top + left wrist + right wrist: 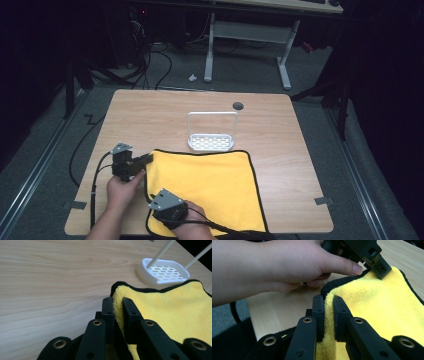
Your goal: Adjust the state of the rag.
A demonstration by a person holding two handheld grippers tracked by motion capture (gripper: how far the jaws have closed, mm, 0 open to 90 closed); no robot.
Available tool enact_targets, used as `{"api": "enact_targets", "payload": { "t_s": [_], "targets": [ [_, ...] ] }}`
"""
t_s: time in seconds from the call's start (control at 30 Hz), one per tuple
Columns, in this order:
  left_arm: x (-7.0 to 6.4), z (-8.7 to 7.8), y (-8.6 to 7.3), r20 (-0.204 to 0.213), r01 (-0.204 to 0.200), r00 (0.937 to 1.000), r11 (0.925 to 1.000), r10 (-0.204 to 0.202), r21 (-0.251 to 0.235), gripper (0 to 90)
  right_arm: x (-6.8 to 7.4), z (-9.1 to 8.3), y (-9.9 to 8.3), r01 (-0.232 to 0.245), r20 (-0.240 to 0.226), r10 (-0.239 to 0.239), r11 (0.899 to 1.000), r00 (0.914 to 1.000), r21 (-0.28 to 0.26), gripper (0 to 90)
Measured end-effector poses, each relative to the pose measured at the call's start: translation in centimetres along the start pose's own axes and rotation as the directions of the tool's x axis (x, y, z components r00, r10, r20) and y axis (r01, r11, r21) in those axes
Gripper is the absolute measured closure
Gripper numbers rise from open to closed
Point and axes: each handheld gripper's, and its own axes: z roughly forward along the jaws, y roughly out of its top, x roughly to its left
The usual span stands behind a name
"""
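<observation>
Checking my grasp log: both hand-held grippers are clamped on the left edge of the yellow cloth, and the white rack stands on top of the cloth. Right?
Not quite. The white rack stands on the bare table just beyond the yellow cloth, as the high view shows. Both the left hand-held gripper and right hand-held gripper clamp its left edge.

Cloth [210, 185]: yellow, fluffy pile, black-hemmed. Table [280, 130]: matt wood grain, possibly laminate. Rack [163, 273]: smooth white plastic, perforated.

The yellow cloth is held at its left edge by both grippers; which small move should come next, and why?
Probably lift both grippers together and carry that edge rightward to fold. The left gripper and right gripper each pinch the yellow cloth, which lies flat.
</observation>
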Motion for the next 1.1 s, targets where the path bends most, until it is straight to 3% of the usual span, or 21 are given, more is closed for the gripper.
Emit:
{"api": "enact_targets", "payload": {
  "t_s": [0.17,0.33,0.47,0.7,0.83,1.1],
  "targets": [
    [1.9,-3.2,0.4,-0.056,0.009,0.9984,0.9997,-0.010,-0.021,81.3,1.7,1.5,2.0,0.017,-0.029,-0.018,0.999,0.9994,-0.030,82.5],
    [2.2,-4.4,0.8,-0.068,0.006,0.9977,0.9995,-0.009,-0.031,81.5,2.6,1.7,3.2,0.030,-0.038,-0.032,0.998,0.9988,-0.053,82.5],
    [0.7,-3.6,1.3,-0.049,-0.001,0.9988,0.9992,0.000,-0.039,81.5,1.9,0.5,3.0,0.026,-0.015,-0.027,0.998,0.9995,-0.062,82.4],
    [-3.6,-0.7,2.0,-0.017,-0.046,0.9988,0.9982,0.045,-0.039,81.0,-0.4,-3.2,1.1,-0.005,0.042,0.008,0.998,0.9991,-0.070,82.3],
    [-5.9,0.6,2.4,0.001,-0.052,0.9987,0.9977,0.052,-0.045,81.1,-2.1,-5.3,-0.3,-0.036,0.077,0.042,0.997,0.9962,-0.074,82.3],
    [-9.8,3.2,3.3,0.015,-0.070,0.9974,0.9972,0.070,-0.027,80.9,-4.7,-8.9,-3.0,-0.058,0.144,0.067,0.996,0.9872,-0.066,81.9]
  ]
}}
